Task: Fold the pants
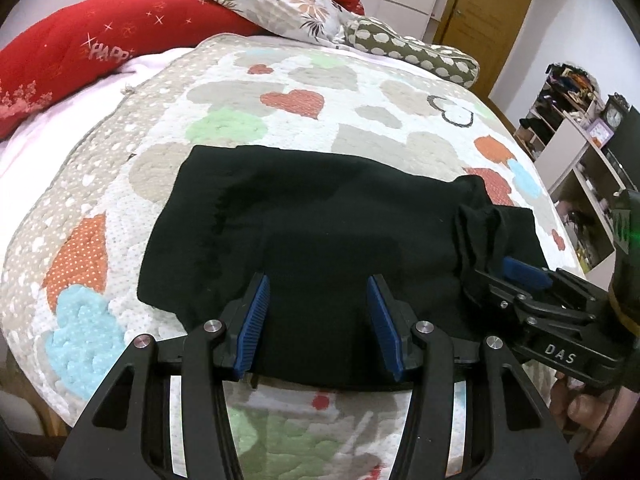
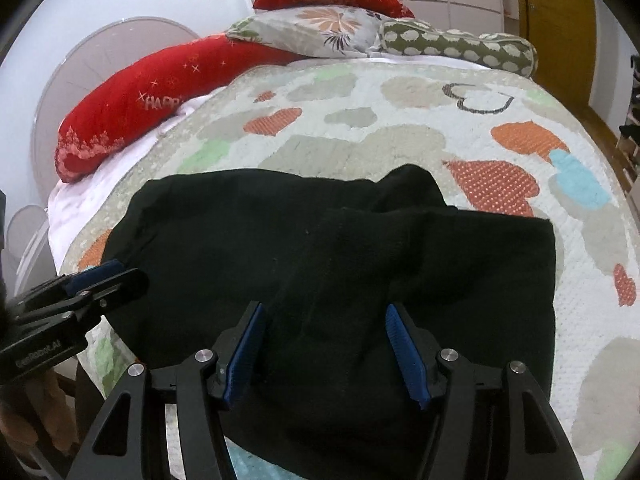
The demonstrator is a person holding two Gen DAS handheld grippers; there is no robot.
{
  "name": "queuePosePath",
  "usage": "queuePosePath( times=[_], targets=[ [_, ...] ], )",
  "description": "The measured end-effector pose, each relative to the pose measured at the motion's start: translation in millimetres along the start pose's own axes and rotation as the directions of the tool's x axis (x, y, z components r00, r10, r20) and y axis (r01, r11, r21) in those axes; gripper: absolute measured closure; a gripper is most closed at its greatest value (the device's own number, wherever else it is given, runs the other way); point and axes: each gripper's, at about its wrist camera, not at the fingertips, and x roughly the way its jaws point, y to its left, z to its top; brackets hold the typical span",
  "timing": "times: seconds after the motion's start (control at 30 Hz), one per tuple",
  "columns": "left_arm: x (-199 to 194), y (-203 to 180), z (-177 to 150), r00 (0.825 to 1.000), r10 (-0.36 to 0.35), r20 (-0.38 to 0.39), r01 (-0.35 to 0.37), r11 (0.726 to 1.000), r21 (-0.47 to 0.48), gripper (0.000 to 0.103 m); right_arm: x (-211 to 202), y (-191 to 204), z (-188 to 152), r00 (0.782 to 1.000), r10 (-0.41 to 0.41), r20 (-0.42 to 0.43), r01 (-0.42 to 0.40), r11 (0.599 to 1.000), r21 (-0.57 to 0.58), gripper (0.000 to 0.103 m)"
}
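Fingers: both grippers, left (image 1: 318, 320) and right (image 2: 326, 354), spread wide, holding nothing.
Pants (image 1: 320, 220): bunched flat on quilt (image 1: 280, 92), probably lined up for another fold.

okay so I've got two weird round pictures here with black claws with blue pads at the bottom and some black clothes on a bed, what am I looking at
These are two handheld grippers, one in each of a person's hands, each with a wide-angle camera looking along its fingers. One picture comes from the left gripper, the other from the right gripper; each also shows in the other's view. Black pants, partly folded, lie on a heart-patterned quilt on a bed, with red pillows at the far end. Both grippers are open over the near edge of the pants; neither holds anything.
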Motion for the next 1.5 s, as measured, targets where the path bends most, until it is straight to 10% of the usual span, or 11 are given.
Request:
queuePosePath(
  times=[1.5],
  targets=[
    [-19,49,-18,0.999,0.035,-0.041,-0.040,0.988,-0.149,0.053,25,76,43,0.979,0.204,-0.021,-0.205,0.971,-0.121,0.038]
  ],
)
